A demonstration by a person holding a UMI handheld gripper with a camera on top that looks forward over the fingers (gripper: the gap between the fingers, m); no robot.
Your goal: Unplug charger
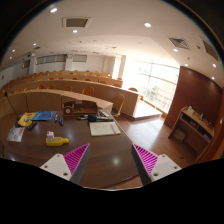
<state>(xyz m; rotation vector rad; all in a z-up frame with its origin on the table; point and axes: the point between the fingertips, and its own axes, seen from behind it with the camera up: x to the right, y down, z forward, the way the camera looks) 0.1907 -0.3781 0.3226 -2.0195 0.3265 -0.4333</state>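
Observation:
My gripper is open and empty, its two pink-padded fingers spread wide above a dark brown table. Nothing lies between the fingers. No charger or plug is clearly recognisable in view. Far beyond the fingers, toward the table's far end, lie small items: a yellow object, a yellow and blue item and a white paper or booklet.
A dark box stands on the table's far part. Curved wooden desks fill the back of the room. A wooden shelf unit stands on the right, by bright windows.

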